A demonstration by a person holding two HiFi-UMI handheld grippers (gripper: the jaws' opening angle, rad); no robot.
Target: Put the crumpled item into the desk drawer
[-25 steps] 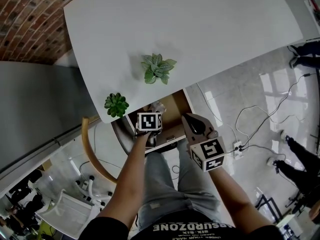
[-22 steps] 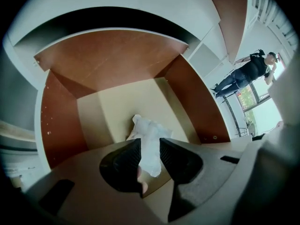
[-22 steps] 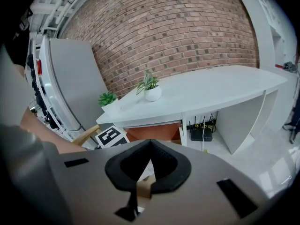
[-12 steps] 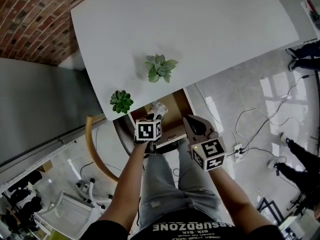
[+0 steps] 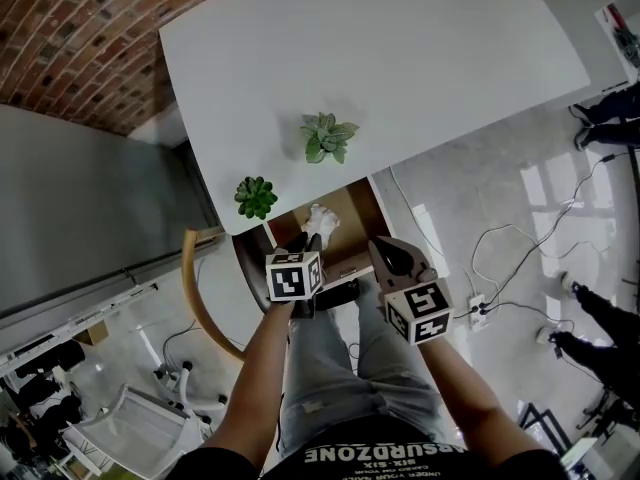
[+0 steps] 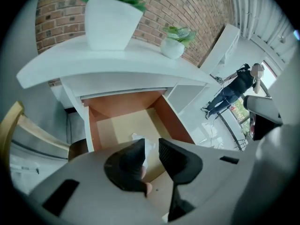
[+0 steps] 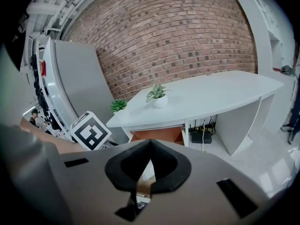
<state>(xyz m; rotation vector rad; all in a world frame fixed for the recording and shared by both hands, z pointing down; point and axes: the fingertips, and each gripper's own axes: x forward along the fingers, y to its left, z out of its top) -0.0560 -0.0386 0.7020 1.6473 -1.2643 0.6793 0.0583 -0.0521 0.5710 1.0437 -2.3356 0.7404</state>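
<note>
The drawer (image 6: 123,102) stands pulled out under the white desk (image 5: 420,58), and there's the crumpled item (image 5: 320,217), a white wad lying on the drawer's floor towards its left side, touching neither gripper. The left gripper (image 6: 151,144) hangs over the drawer's front edge, pointing down into it. Its jaws have just been closing a little but stand released, nothing between the pads, and the wad shows through the gap below. The right gripper (image 7: 150,143) sits just right of the drawer's front, tips clenched together on nothing. Above the drawer, near the desk edge, stand two potted plants: a pale-leaved one (image 5: 328,136) and a dark rosette (image 5: 256,197). The desktop overhangs the drawer's back. Left of the drawer curves a wooden chair back (image 5: 197,293), right of it a power strip (image 5: 478,306) lies with cables on the floor, and the person's knees (image 5: 335,358) sit just before the drawer's front.
</note>
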